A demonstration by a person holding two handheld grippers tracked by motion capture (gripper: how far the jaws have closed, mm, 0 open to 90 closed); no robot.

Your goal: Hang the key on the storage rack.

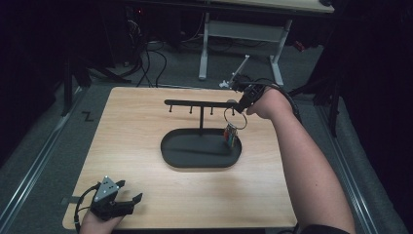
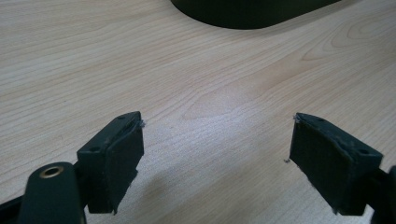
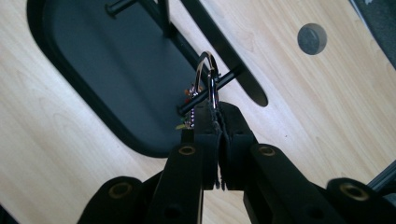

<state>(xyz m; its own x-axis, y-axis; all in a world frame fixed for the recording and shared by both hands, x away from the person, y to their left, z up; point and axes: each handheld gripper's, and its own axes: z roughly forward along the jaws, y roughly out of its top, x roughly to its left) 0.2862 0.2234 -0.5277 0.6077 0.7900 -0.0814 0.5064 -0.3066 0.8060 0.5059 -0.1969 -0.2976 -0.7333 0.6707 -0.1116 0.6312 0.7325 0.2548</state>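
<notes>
A black stand has an oval tray base (image 1: pixel 170 155), a post and a horizontal bar (image 1: pixel 195 103) with short pegs. At the bar's right end, my right gripper (image 1: pixel 242 104) is shut on a metal key ring (image 1: pixel 235 118), and coloured tags (image 1: pixel 231 135) hang from it over the tray's right end. In the right gripper view the pads (image 3: pixel 215 109) pinch the ring (image 3: pixel 206 70), and a peg (image 3: pixel 229 77) crosses it; I cannot tell whether the peg passes through. My left gripper (image 1: pixel 131 192) rests open at the table's near left corner, nothing between its jaws (image 2: pixel 217 144).
The wooden table (image 1: pixel 136 122) stands on grey floor, with a white desk frame (image 1: pixel 204 48) and cables beyond its far edge. A round grey cap (image 3: pixel 312 38) sits in the tabletop near the bar's right end. The tray's rim (image 2: pixel 247 14) lies ahead of the left gripper.
</notes>
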